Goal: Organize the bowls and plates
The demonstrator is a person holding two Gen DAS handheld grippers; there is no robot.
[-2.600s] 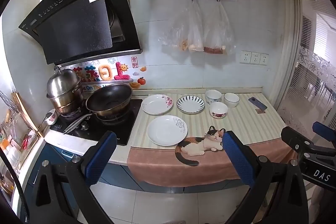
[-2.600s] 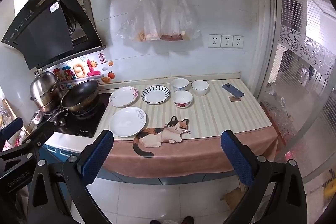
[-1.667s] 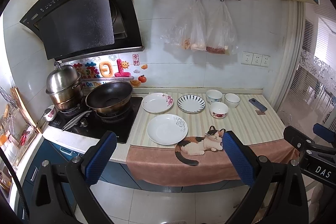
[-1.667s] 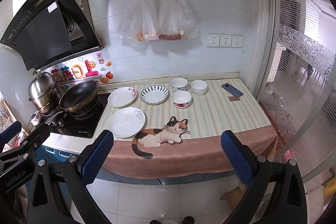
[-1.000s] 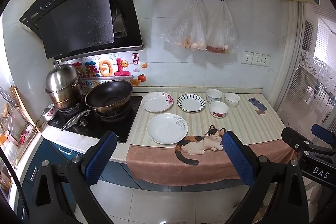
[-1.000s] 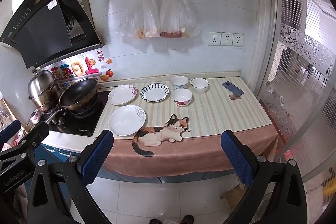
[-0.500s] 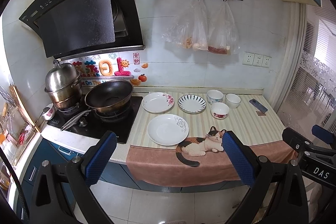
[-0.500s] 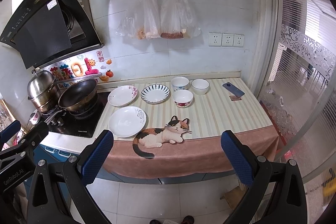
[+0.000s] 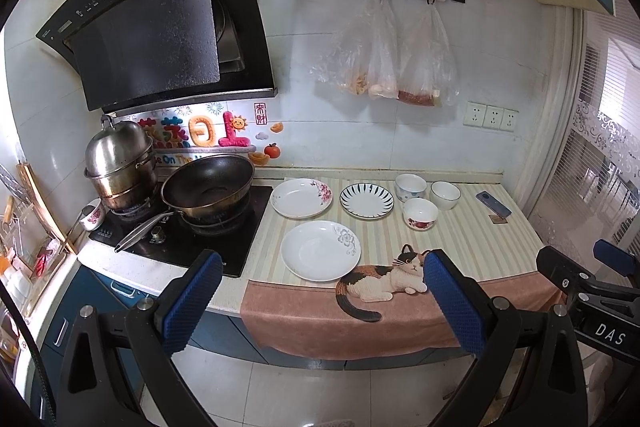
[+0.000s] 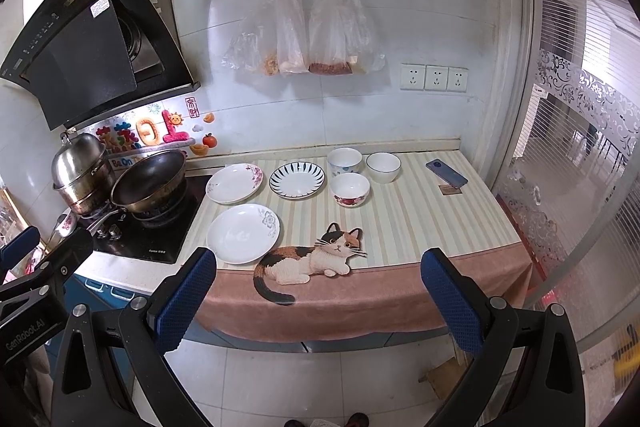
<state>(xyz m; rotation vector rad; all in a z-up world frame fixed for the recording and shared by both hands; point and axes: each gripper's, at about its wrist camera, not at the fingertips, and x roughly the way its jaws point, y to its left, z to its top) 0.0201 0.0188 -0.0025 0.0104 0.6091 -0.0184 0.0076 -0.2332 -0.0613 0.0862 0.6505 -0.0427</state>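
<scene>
Bright, even daylight from the right; sharp focus, heavy fisheye edge curvature.

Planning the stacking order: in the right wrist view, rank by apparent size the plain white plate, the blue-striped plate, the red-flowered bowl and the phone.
1. Plain white plate, though it lies nearest the camera.
2. Blue-striped plate.
3. Red-flowered bowl and phone look alike; I would not rank them.
</scene>
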